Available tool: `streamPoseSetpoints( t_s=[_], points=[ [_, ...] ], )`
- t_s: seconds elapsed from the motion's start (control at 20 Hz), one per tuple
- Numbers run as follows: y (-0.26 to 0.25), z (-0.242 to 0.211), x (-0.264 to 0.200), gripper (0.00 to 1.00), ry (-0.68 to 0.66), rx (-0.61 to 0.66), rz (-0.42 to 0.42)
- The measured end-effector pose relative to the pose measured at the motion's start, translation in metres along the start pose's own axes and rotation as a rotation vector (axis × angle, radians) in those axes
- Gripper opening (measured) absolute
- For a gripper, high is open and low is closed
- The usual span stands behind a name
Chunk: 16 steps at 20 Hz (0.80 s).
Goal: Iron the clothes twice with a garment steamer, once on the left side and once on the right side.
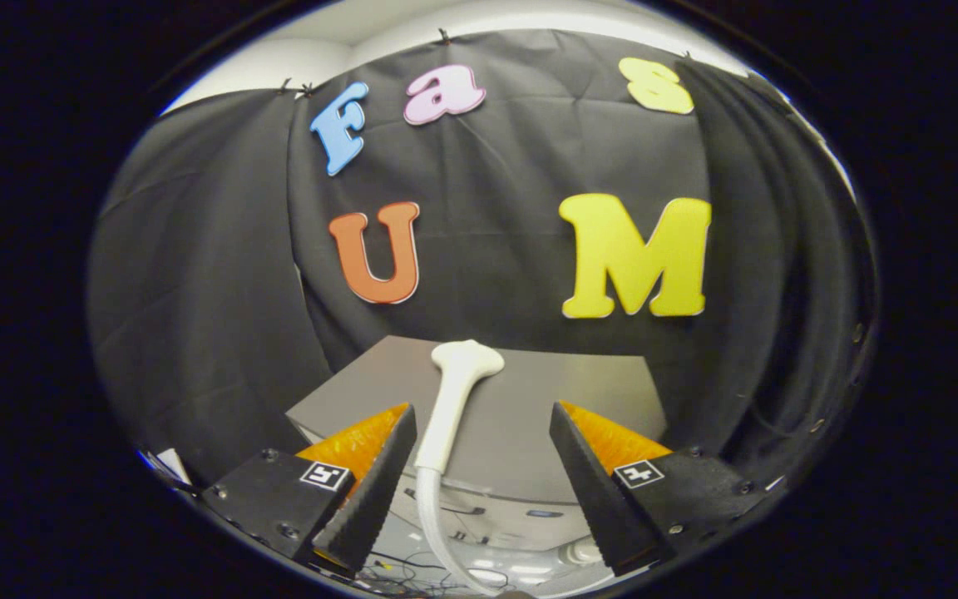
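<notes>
White steamer head [456, 399] between the fingers, untouched, tool [483, 416] spread wide, grey board [579, 399] beneath.

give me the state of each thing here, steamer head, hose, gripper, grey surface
steamer head: standing upright over the grey surface, between the fingers but nearer the left one, not gripped
hose: attached below the handle, curving downward
gripper: open, fingers spread wide, neither seen pressing on the steamer
grey surface: flat, no clothes visible on it
</notes>
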<state>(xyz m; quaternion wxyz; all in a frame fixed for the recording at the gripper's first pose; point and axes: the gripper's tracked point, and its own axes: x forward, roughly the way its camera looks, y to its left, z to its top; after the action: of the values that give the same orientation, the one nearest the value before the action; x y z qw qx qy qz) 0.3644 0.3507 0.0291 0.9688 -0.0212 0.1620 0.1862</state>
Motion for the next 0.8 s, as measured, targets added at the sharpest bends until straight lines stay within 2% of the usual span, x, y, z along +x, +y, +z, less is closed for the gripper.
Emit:
streamPoseSetpoints(
  t_s=[0.3,0.45,0.6,0.8],
  points=[
    [0.020,-0.011,0.103,0.99,0.186,0.016,-0.040],
    [0.023,-0.019,0.144,0.95,0.261,0.007,-0.060],
    [0.023,-0.024,0.163,0.91,0.328,0.023,-0.075],
    [0.024,-0.037,0.172,0.81,0.397,0.014,-0.084]
  ],
)
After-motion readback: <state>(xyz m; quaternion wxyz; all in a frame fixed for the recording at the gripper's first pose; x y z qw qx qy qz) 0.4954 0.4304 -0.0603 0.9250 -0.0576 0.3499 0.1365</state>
